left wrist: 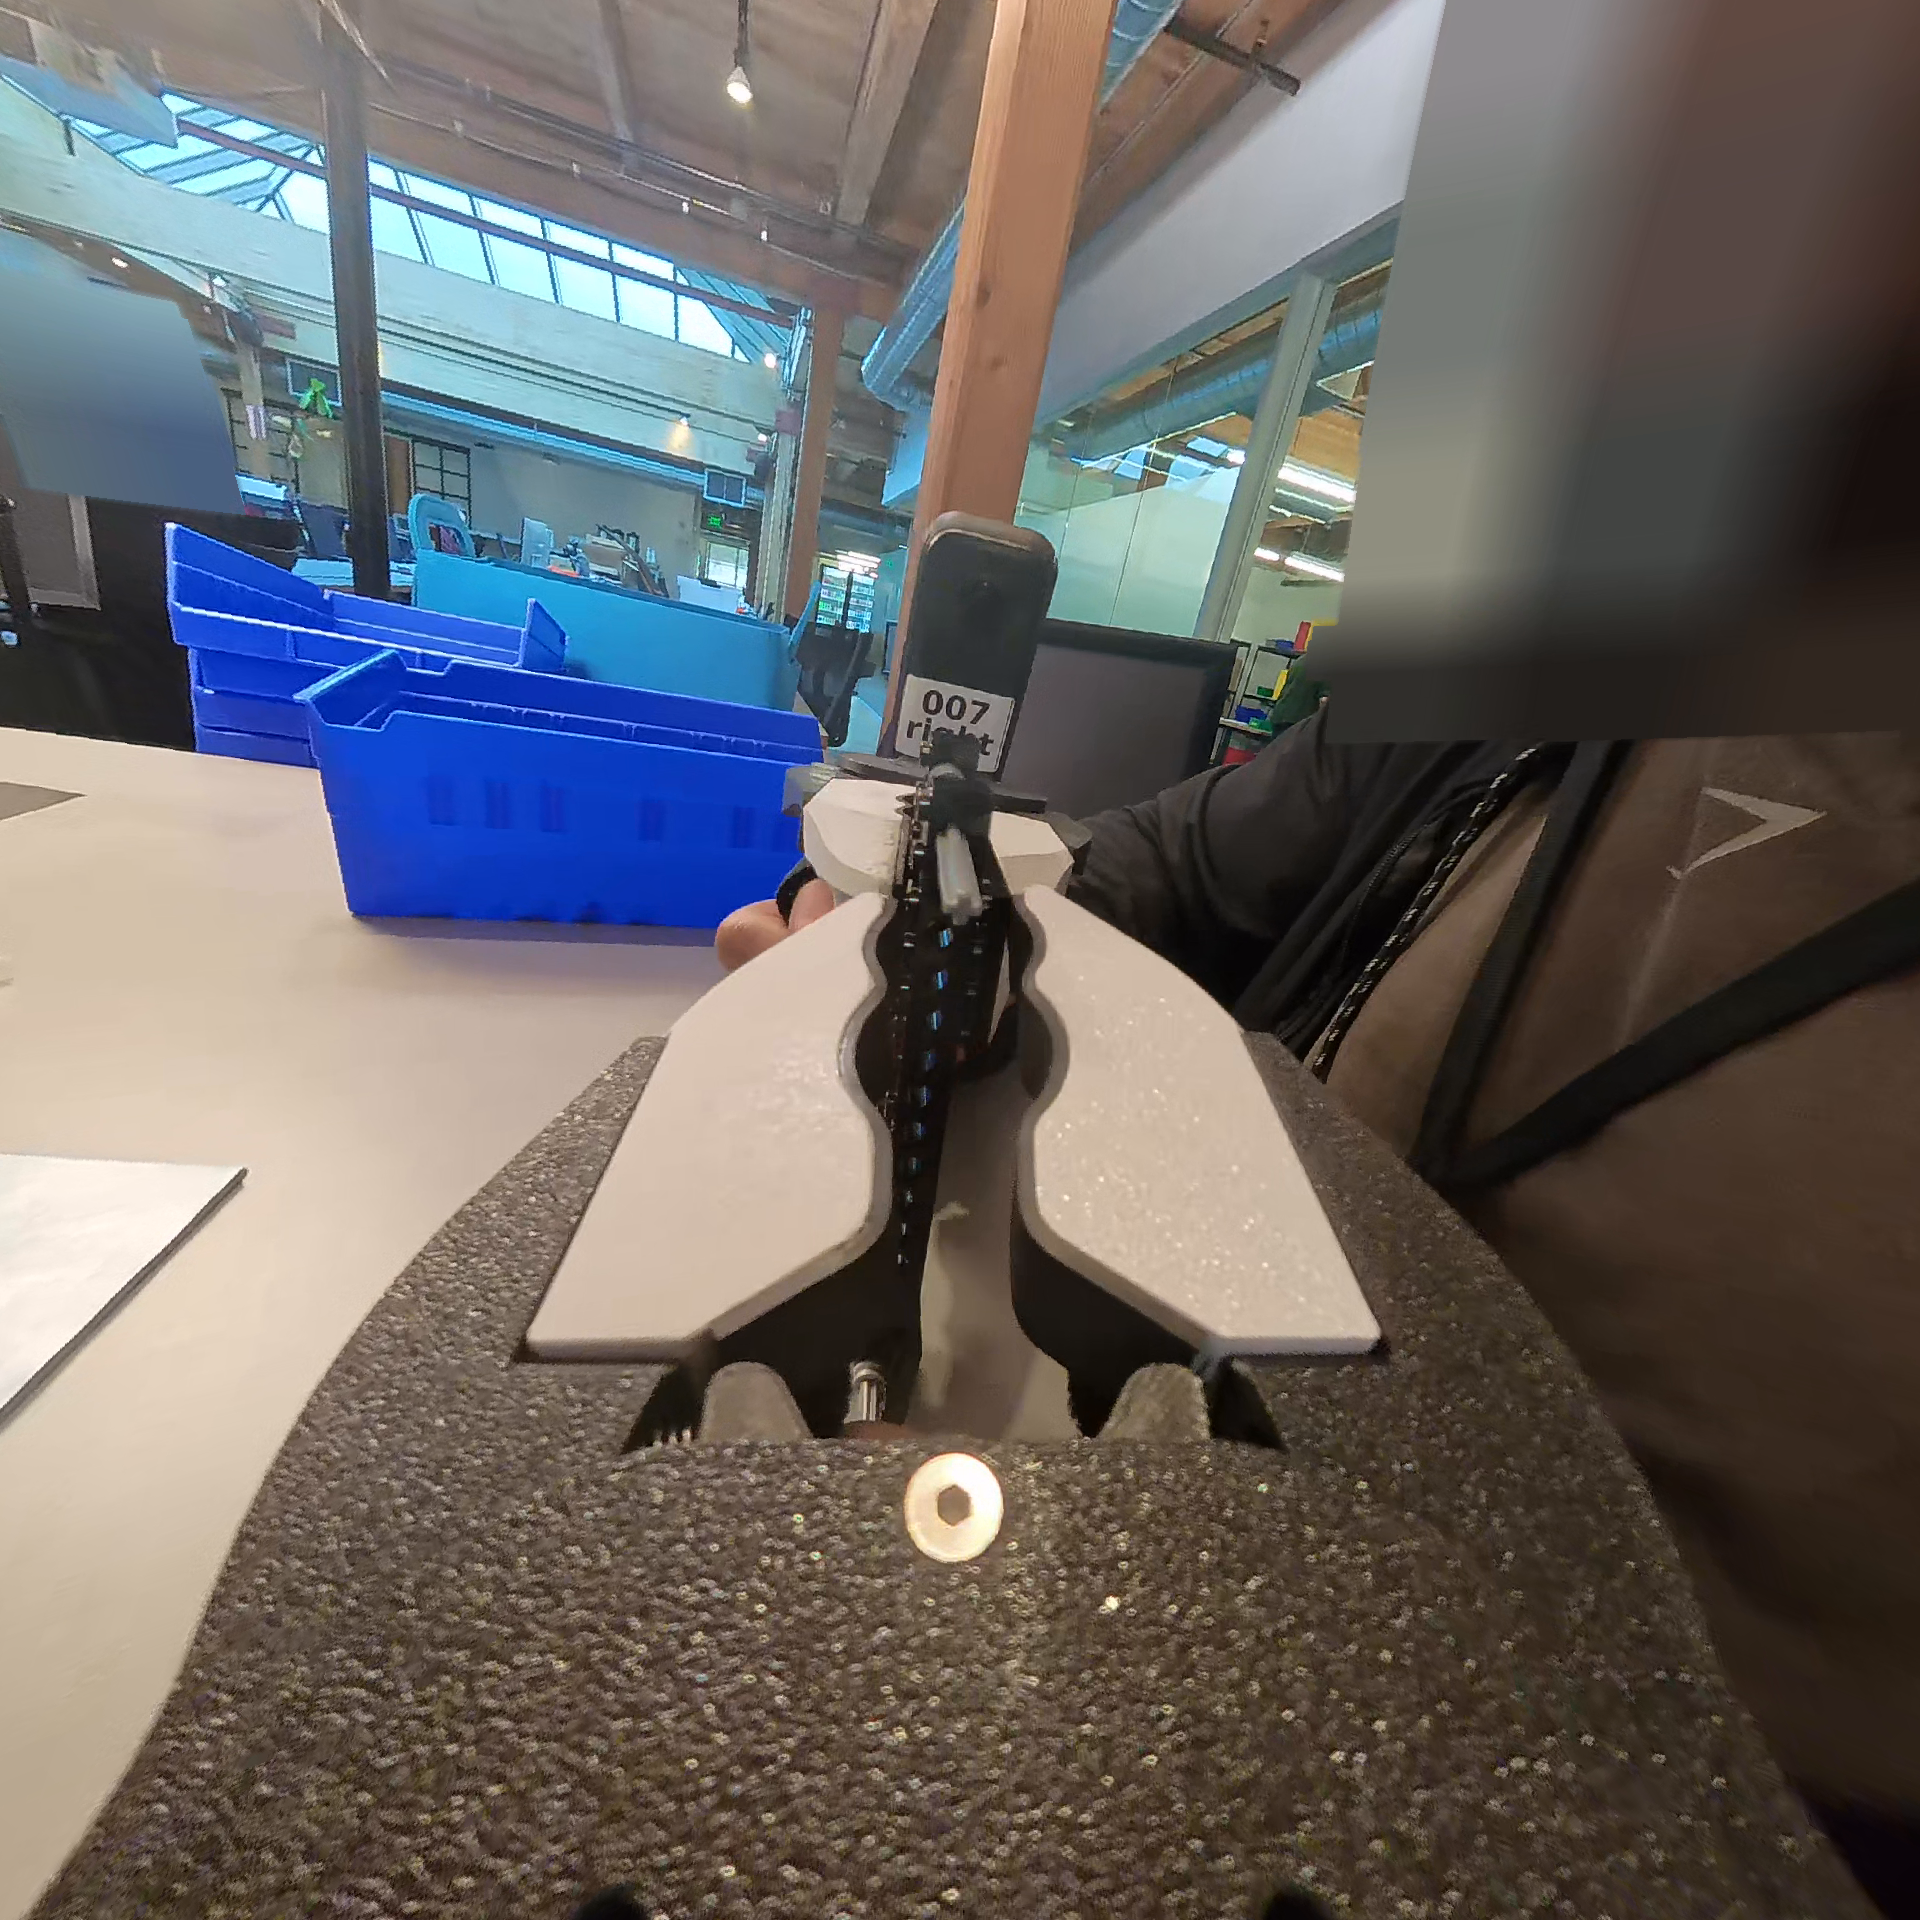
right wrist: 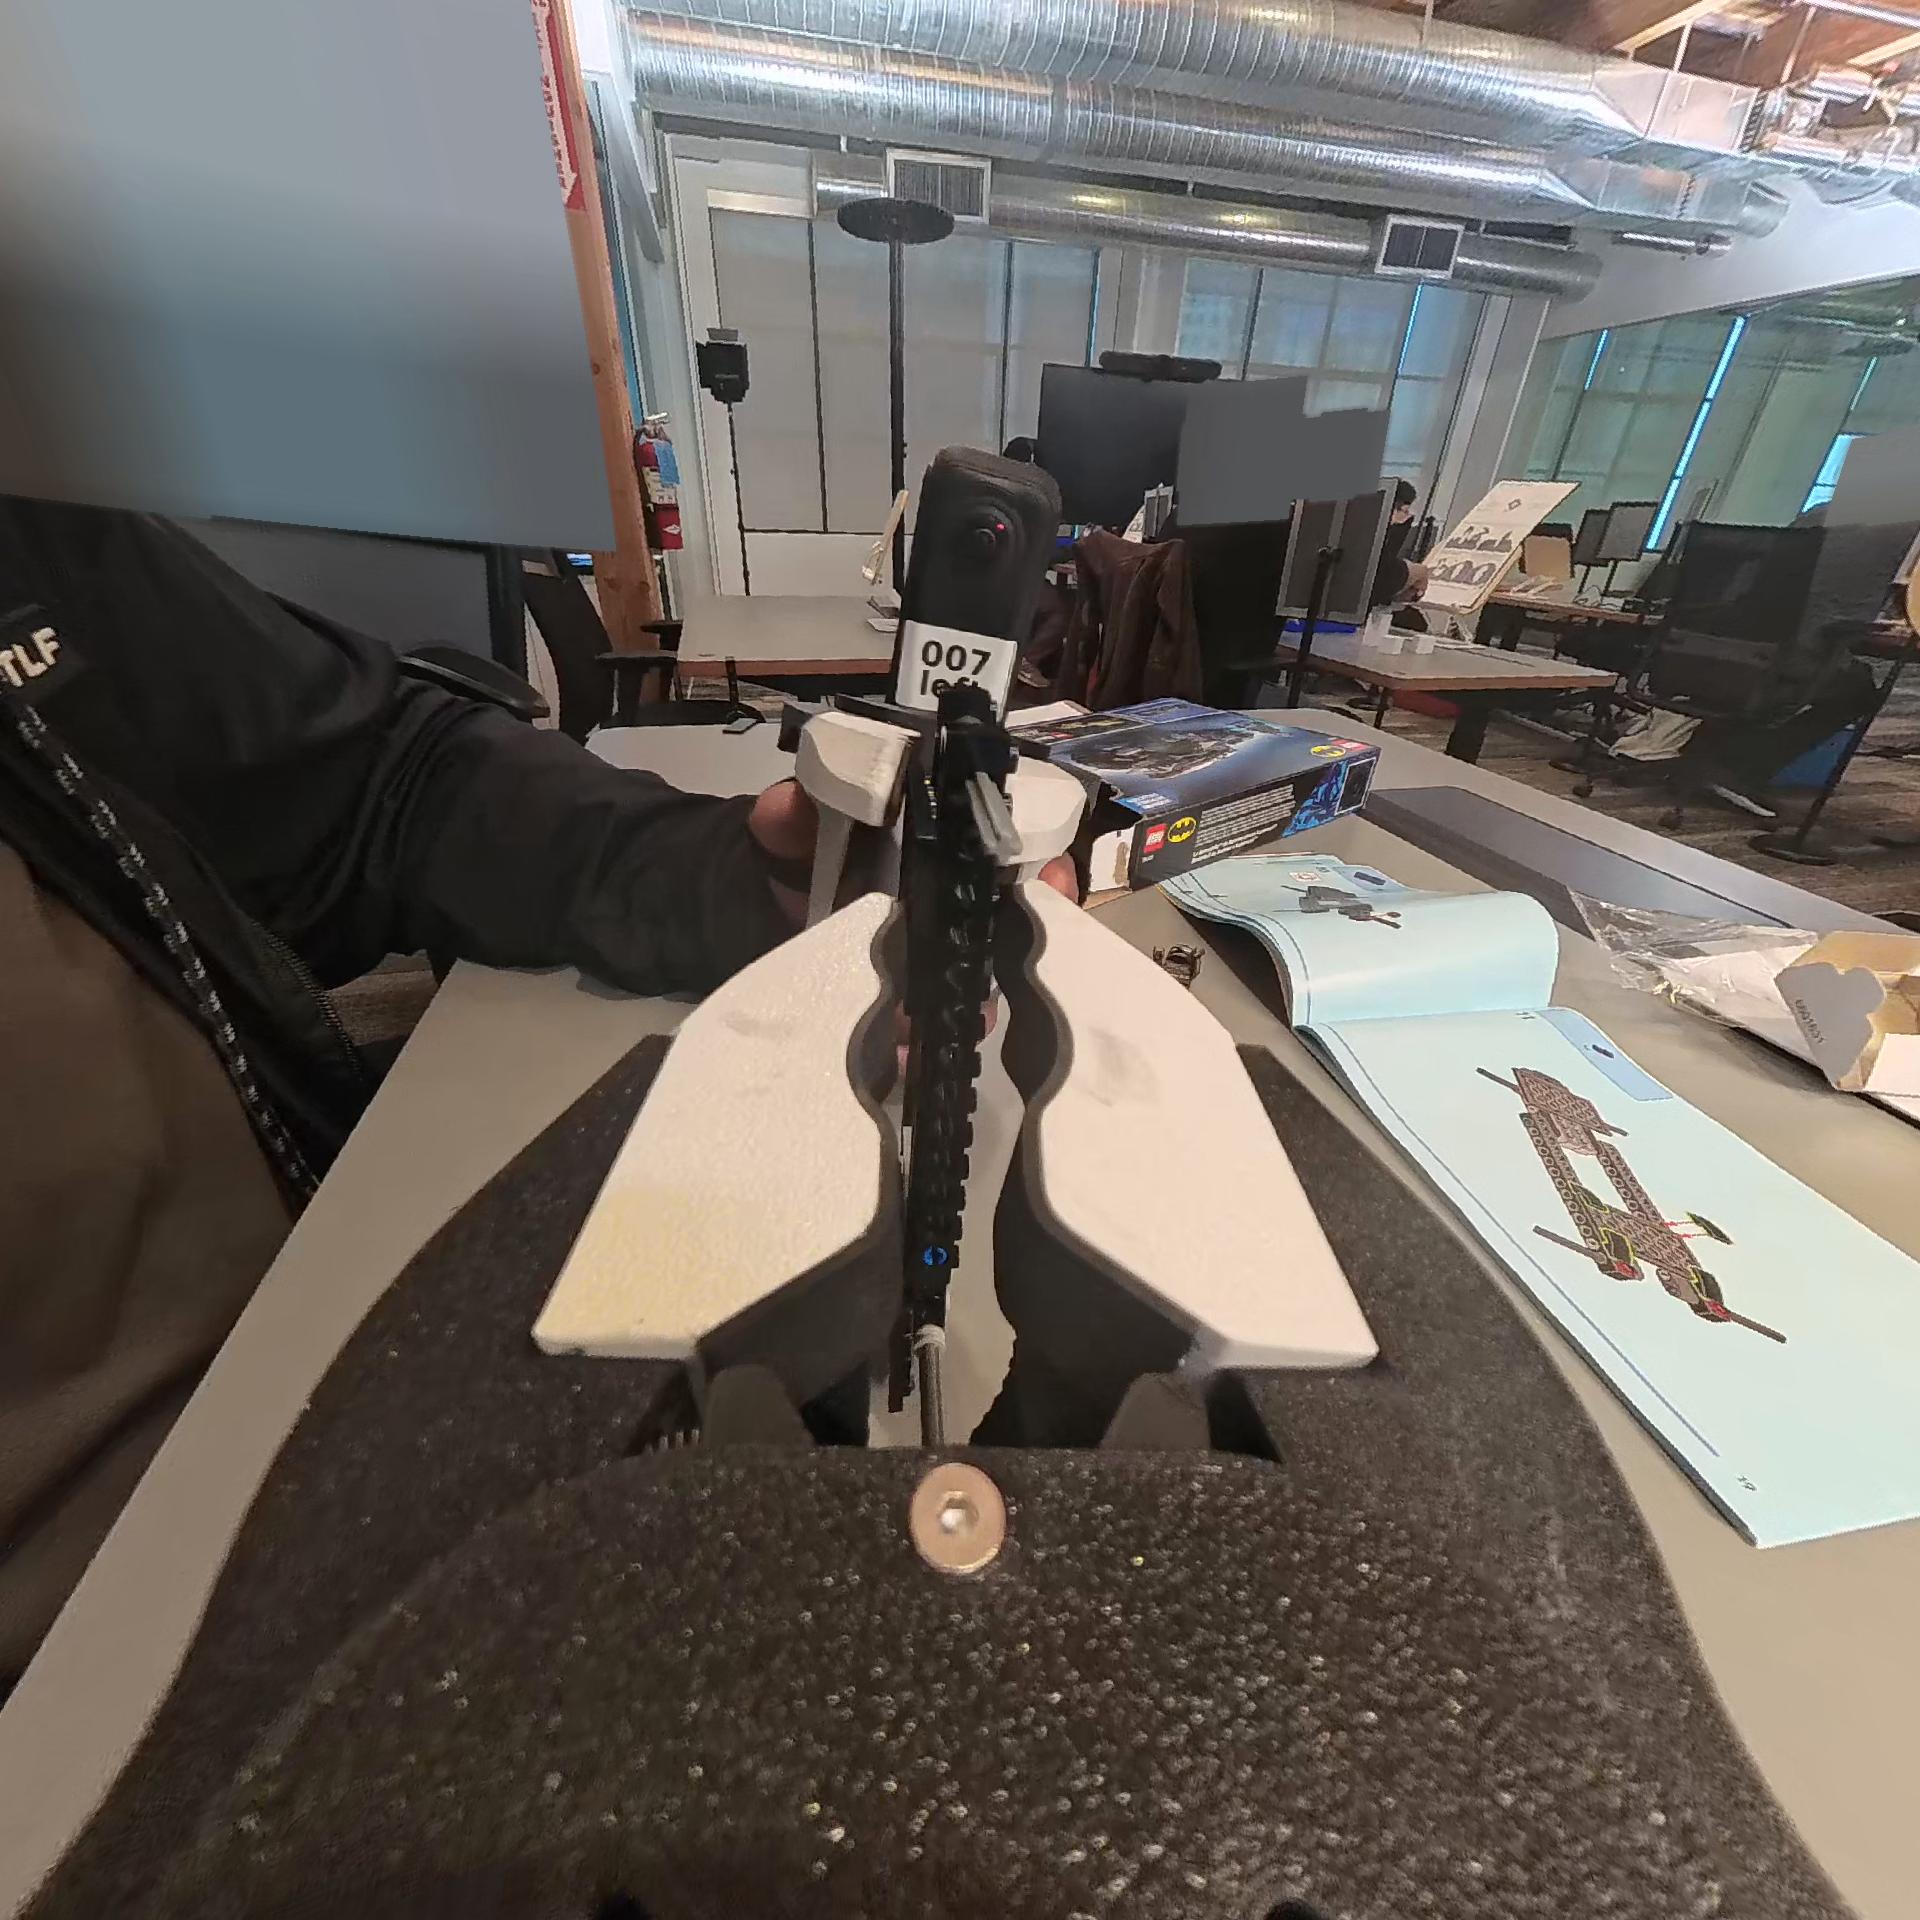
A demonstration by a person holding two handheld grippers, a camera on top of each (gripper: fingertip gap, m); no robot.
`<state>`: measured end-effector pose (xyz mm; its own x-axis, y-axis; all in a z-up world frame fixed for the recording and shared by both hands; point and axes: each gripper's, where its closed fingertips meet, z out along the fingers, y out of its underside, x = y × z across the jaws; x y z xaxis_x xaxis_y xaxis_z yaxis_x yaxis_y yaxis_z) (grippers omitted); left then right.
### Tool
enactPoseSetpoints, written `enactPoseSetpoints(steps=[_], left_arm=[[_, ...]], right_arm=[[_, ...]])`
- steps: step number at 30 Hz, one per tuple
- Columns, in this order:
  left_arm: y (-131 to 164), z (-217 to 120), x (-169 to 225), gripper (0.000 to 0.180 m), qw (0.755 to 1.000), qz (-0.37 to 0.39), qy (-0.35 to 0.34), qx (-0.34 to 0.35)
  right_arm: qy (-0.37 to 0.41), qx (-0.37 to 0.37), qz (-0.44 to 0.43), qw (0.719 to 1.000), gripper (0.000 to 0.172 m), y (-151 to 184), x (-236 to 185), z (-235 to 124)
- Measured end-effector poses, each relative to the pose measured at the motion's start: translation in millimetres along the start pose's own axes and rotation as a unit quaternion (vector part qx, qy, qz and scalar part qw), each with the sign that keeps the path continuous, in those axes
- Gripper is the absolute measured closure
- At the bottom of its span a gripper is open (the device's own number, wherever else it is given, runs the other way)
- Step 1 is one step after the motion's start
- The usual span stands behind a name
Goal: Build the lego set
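Black brick-built beam assembly (right wrist: 940, 1039) is spanning the gap between both grippers, raised above the grey table (right wrist: 499, 997). Right gripper (right wrist: 951, 914) is pinching its near end; left gripper (left wrist: 940, 914) is pinching the opposite end, beside a grey pin (left wrist: 961, 878). Blue bins (left wrist: 561, 800) are sitting far left; an open instruction booklet (right wrist: 1455, 966) and a toy box (right wrist: 1226, 790) are lying far right.

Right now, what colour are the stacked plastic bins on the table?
Bright blue plastic bins, plain with no pattern; the left wrist view shows them best.
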<state>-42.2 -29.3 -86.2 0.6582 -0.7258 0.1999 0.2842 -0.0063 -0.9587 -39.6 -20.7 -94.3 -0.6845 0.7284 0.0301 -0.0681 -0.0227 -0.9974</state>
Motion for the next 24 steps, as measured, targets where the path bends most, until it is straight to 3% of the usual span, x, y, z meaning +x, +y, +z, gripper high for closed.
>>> enactPoseSetpoints(steps=[24], left_arm=[[-0.3, 0.0, -4.4, 0.166, 1.000, 0.014, -0.012, 0.012]], right_arm=[[0.001, 0.005, 0.007, 1.000, 0.155, -0.2, 1.4, -0.4]])
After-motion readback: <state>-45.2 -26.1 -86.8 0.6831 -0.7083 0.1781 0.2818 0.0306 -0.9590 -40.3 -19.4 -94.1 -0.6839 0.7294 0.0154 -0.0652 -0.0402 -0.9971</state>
